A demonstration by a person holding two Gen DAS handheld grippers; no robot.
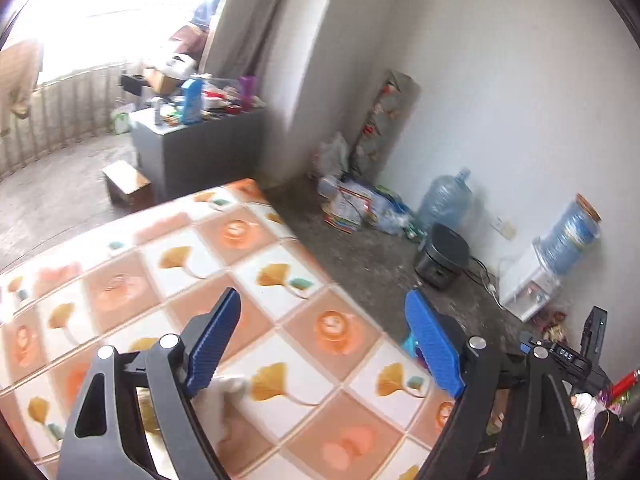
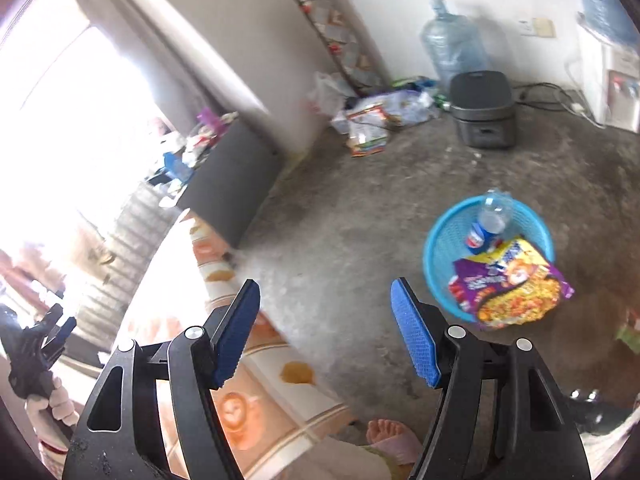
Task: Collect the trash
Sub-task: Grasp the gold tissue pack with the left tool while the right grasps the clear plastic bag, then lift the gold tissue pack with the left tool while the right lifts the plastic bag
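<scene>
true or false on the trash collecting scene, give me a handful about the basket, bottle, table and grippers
1. The blue basket stands on the floor. True.
2. A plastic bottle is in the basket. True.
3. The noodle packet lies on the table. False: it rests on the basket's rim.
4. The right gripper holds a bottle. False: nothing is between its fingers.
5. The left gripper is open above the tiled tablecloth. True.

Both my grippers look alike. Left gripper point(image 1: 324, 320): black angular arms with triangular cut-outs, round silver screws at the pivots, ribbed blue pads point(image 1: 218, 340). Right gripper point(image 2: 326, 316): same black frame, silver screws, blue textured pads point(image 2: 414, 332). White glove point(image 2: 60, 400) on one hand.
</scene>
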